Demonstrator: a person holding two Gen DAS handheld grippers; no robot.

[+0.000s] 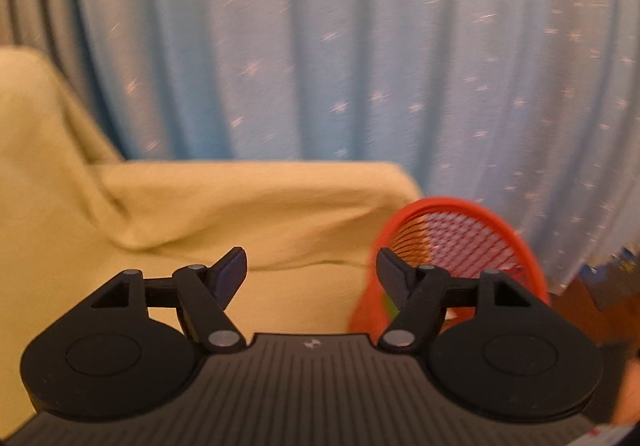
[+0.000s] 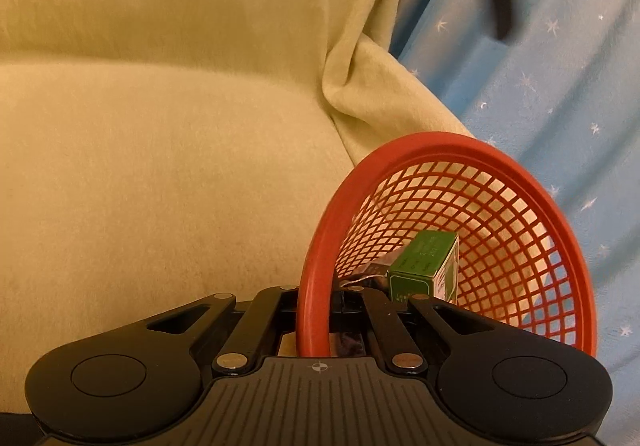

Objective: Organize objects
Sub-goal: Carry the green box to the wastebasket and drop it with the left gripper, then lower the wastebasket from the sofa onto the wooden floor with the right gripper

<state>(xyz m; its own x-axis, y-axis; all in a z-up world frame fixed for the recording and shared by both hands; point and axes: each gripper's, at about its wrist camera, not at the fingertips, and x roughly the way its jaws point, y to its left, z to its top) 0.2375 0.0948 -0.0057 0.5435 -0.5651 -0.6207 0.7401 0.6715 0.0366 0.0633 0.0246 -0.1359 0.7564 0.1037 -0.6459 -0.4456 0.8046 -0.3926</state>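
A: The red mesh basket (image 2: pixel 460 230) is gripped by its rim, pinched between the closed fingers of the right gripper (image 2: pixel 314 306), and it is tipped up on edge above the yellow-draped sofa (image 2: pixel 160 165).

B: Tilted for a reason, it seems: a rim pinch is likely the only purchase offered by a shallow mesh wall. The green box (image 2: pixel 424 270) is seen slid down to the lower side, with something small and dark beside it that cannot be made out.

A: And the left gripper (image 1: pixel 312 270) is held spread wide, nothing between its fingers. It is poised just beside the basket (image 1: pixel 460 242), perhaps to steady it.

B: Behind, the blue star-patterned curtain (image 1: pixel 360 45) is hung close. A spill could be risked if the tilt is steepened, since the contents are resting loose.
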